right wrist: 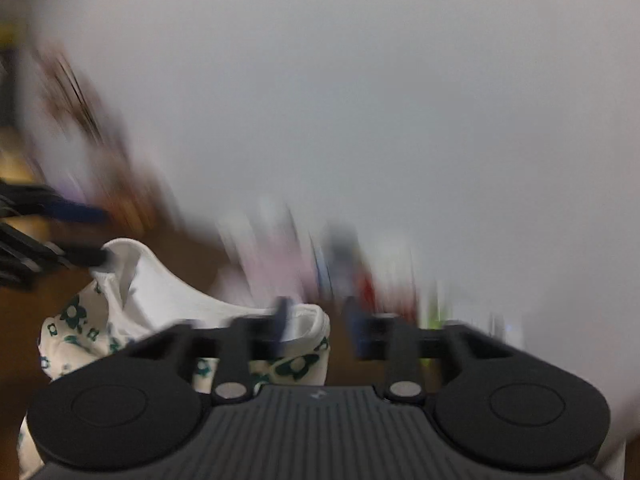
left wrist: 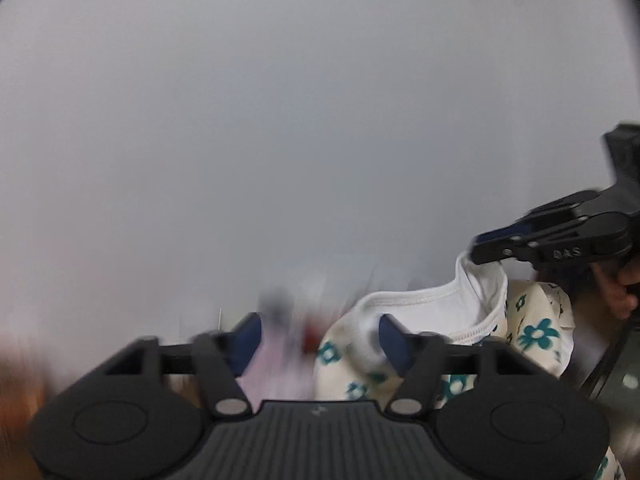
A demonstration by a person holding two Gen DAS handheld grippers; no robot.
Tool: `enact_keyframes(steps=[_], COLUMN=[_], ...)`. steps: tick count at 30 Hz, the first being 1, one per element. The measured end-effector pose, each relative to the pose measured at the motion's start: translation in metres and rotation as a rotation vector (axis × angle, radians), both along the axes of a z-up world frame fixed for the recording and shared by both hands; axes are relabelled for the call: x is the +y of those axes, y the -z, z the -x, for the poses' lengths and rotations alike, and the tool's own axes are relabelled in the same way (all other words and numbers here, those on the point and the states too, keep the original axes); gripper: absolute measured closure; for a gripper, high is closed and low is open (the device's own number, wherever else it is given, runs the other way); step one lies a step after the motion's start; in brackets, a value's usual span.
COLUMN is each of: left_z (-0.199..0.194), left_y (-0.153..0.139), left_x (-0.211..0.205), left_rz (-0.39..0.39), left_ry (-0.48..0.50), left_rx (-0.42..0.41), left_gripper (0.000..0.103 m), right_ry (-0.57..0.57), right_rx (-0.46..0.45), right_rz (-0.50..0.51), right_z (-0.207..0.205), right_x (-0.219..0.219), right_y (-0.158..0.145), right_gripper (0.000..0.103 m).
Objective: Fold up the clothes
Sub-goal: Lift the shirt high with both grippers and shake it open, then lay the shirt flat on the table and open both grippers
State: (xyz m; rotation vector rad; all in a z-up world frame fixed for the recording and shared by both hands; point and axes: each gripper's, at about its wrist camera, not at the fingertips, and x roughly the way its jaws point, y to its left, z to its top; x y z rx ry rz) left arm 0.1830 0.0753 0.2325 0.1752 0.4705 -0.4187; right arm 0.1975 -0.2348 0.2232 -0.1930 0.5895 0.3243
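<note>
The main risk is the cream, teal-flowered cotton garment (left wrist: pixel 536 332) sliding off and dropping in a heap. It is hanging in the air between the two grippers, and it looks to be carried only by its white ribbed neckband (left wrist: pixel 420 294). Neither gripper appears to be pinching it.

The left gripper (left wrist: pixel 320 336) is standing wide open. Its right finger (left wrist: pixel 394 338) is touching or hooking into the neckband, and nothing is lying between the two fingers.

The right gripper (right wrist: pixel 320 320) is also showing a gap between its fingers. The band is draping over its left finger (right wrist: pixel 283 316), so I judge it released rather than clamped. The blur makes this less than certain.

- **Slipping off:** if either finger is tilting downward while the hands are swinging, the loop of band is likely to slip off that finger.
- **Overstretching:** if the hands are pulling apart, the neckline is likely to stretch and the body of the garment to twist. That would spoil any clean fold line.
- **Misjudged grip:** both views are smearing heavily with motion, so judging the grip point is harder.

As for pose, both grippers are pointing roughly level toward a pale grey wall (left wrist: pixel 320 100), and the fabric is falling below them. In the left wrist view the right gripper (left wrist: pixel 486 246) is reaching in from the right, tip at the raised peak of the band, with the person's hand (left wrist: pixel 624 288) behind it. In the right wrist view the left gripper (right wrist: pixel 86 236) is entering from the left edge, and its lower finger is meeting the band's other peak.
</note>
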Motion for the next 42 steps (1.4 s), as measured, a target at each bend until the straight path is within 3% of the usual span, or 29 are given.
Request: enact_keyframes(steps=[2,5,7,9,11,16,21,23,25,27,30,33,35,37,38,40,42], left_z=[-0.026,-0.015,0.012,0.039,0.075,0.143,0.181,0.187,0.191,0.194,0.193,0.175,0.148,0.122,0.117,0.126,0.145], left_y=[0.073,0.147,0.163,0.171,0.172,0.183,0.185,0.188,0.191,0.191,0.190,0.196,0.203,0.196,0.185,0.159,0.135], left_x=[0.001,0.027,0.051,0.069,0.069,0.034,0.013,0.008,0.008,0.011,0.020,0.032,0.047,0.068,0.077,0.092,0.105], left_rz=[-0.063,0.010,0.064,0.113,0.149,0.155,-0.001,-0.059,-0.083,-0.093,-0.153,-0.343,-0.498,-0.542,-0.516,-0.412,-0.305], left_ry=[-0.074,-0.078,-0.115,-0.140,-0.098,0.004,-0.024,-0.046,-0.059,-0.063,-0.082,-0.110,-0.178,-0.276,-0.307,-0.310,-0.320], left_rx=[0.168,0.372,0.413,0.422,0.403,0.373,0.292,0.256,0.233,0.224,0.189,0.096,0.049,0.052,0.045,0.007,-0.024], left_gripper=[0.063,0.063,0.063,0.048,0.038,0.037,0.037,0.038,0.045,0.073,0.080,0.082,0.075,0.072,0.072,0.064,0.038], right_ry=[0.048,0.007,0.012,-0.027,-0.075,-0.049,-0.009,0.011,0.022,0.028,0.036,-0.050,-0.158,-0.303,-0.335,-0.288,-0.235], right_rx=[0.096,0.139,0.096,0.085,0.090,0.126,0.127,0.146,0.174,0.179,0.175,0.252,0.299,0.338,0.331,0.241,0.148], right_rz=[0.010,-0.003,0.058,0.086,0.081,0.005,-0.045,-0.029,-0.002,0.028,0.060,-0.034,-0.090,-0.211,-0.257,-0.252,-0.242], right_z=[-0.020,-0.003,0.028,0.063,0.105,0.175,0.225,0.229,0.231,0.237,0.244,0.246,0.246,0.239,0.234,0.207,0.179], right_x=[-0.003,-0.007,-0.009,-0.012,-0.014,-0.016,-0.028,-0.026,-0.019,-0.008,0.012,0.039,0.066,0.080,0.079,0.060,0.040], right_y=[0.057,0.097,0.106,0.108,0.111,0.126,0.141,0.149,0.159,0.163,0.168,0.167,0.166,0.154,0.145,0.123,0.101], right_gripper=[0.063,0.049,0.034,0.032,0.028,0.029,0.040,0.053,0.079,0.083,0.088,0.085,0.080,0.079,0.079,0.079,0.074])
